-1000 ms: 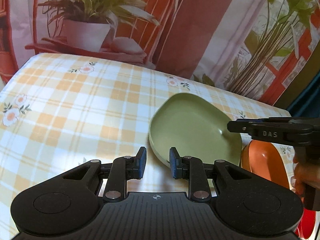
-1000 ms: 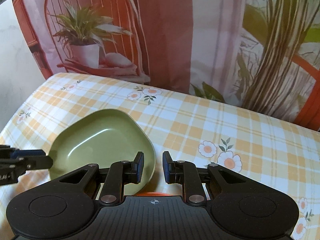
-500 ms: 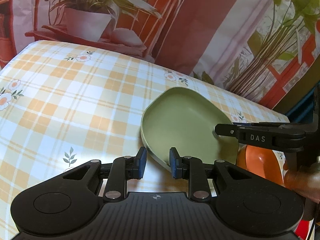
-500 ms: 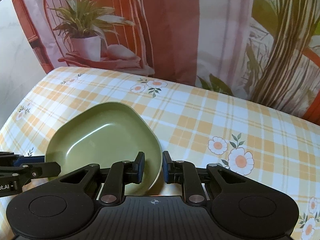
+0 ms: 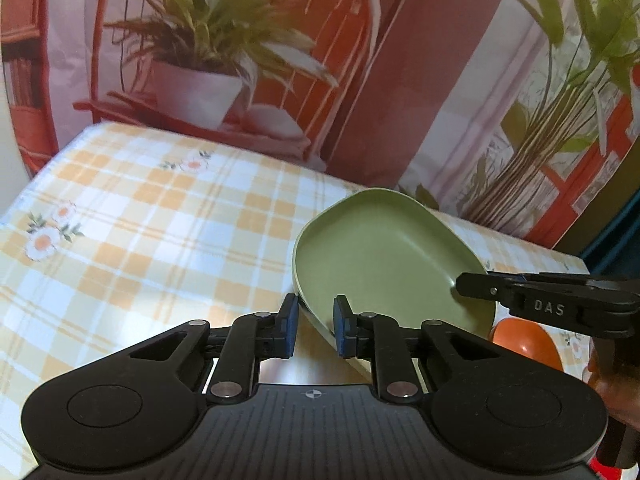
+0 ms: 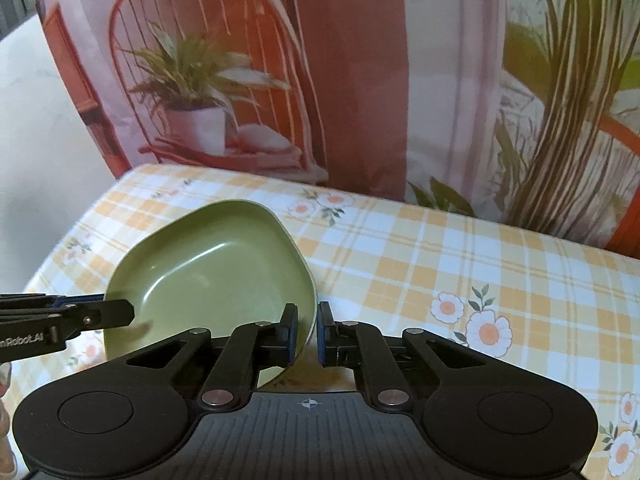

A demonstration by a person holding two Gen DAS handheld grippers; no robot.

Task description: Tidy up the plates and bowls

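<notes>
A green plate [image 5: 384, 256] is held above the checked tablecloth [image 5: 140, 232], tilted. My left gripper [image 5: 313, 326] is shut on its near rim. My right gripper [image 6: 307, 332] is shut on the opposite rim of the same green plate [image 6: 212, 268]. The right gripper's finger shows in the left wrist view [image 5: 520, 292], and the left gripper's finger shows in the right wrist view [image 6: 80, 316]. An orange bowl [image 5: 524, 340] sits on the table below the plate's right side, partly hidden by the right gripper.
A curtain with printed plants and a chair [image 6: 360, 80] hangs behind the table's far edge. The flowered tablecloth stretches right of the plate [image 6: 480, 280]. A bit of something red shows at the lower right of the left wrist view [image 5: 616, 470].
The green plate has risen off the table and tilted, held by both grippers. The orange bowl is now lower and more hidden in the left wrist view.
</notes>
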